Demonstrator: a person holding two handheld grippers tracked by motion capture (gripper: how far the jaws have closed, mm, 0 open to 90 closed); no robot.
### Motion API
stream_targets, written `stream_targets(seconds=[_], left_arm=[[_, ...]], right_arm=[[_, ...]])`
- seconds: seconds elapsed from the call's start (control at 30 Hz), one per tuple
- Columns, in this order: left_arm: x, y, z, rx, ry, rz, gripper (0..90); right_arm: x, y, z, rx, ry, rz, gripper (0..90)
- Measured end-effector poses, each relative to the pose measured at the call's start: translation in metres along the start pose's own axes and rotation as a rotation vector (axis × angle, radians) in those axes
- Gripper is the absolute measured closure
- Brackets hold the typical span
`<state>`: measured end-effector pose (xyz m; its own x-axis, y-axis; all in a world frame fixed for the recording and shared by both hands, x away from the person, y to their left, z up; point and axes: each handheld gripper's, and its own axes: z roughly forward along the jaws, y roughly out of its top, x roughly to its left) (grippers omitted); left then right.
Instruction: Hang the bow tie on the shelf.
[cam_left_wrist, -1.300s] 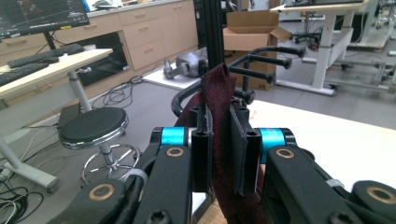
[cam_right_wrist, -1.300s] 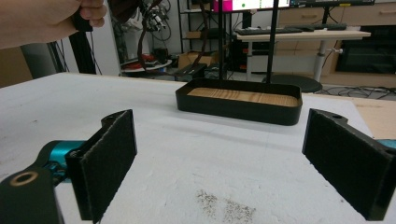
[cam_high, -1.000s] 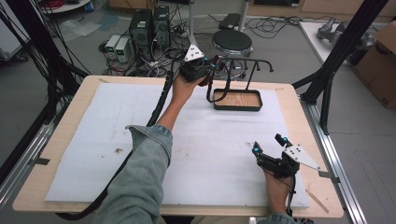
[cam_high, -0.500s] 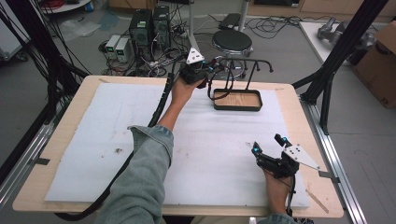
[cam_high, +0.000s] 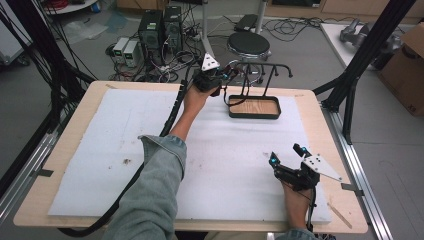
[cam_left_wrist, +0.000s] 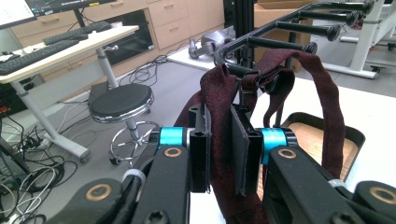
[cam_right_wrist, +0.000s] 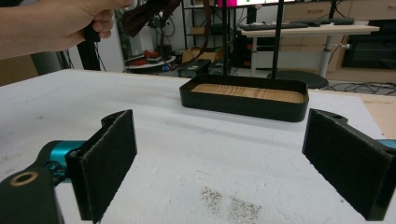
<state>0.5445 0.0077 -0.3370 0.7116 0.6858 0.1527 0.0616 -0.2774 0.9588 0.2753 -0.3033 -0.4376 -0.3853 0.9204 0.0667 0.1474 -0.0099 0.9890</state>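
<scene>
The left tongs (cam_left_wrist: 219, 149) are clamped on a dark red fabric strap (cam_left_wrist: 219, 107), whose band runs up between the two black pads and loops over the black metal rack with horizontal pegs (cam_left_wrist: 299, 44). A second length of the strap hangs down the rack's far side, toward the tray below. In the high view the left tongs (cam_high: 226, 80) sit raised at the far edge of the table, just beside the rack's left end, held by the person's left hand (cam_high: 192, 100) on an outstretched arm in a grey-blue denim sleeve (cam_high: 150, 190).

The rack rises on thin uprights from a black oblong tray with a wooden floor (cam_high: 254, 107), which stands on the white foam sheet (cam_high: 100, 150) that covers the pale wooden table (cam_high: 310, 97).

The right tongs (cam_high: 285, 155) rest near the table's near right corner, jaws spread wide with nothing between them, well apart from the tray.
</scene>
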Motion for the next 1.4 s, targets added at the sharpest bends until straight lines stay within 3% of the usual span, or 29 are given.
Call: stream_targets(seconds=[0.23,0.47,0.8,1.17,1.4], left_arm=[[-0.001,-0.002,0.001,0.003,-0.003,0.003,78.2],[-0.003,0.000,0.002,-0.035,0.031,0.003,78.2],[-0.007,0.000,0.008,-0.076,0.030,-0.013,78.2],[-0.006,-0.002,0.011,-0.070,0.076,-0.002,77.0],[-0.007,-0.003,0.011,-0.059,0.074,0.016,73.7]], right_arm=[[0.000,0.000,0.000,0.000,-0.001,0.000,9.0],[0.000,0.000,0.000,0.002,0.000,0.004,9.0],[0.000,0.000,0.000,0.001,0.004,0.007,9.0],[0.000,0.000,0.000,0.001,0.008,0.008,9.0],[0.000,0.000,0.000,0.001,0.007,0.009,9.0]])
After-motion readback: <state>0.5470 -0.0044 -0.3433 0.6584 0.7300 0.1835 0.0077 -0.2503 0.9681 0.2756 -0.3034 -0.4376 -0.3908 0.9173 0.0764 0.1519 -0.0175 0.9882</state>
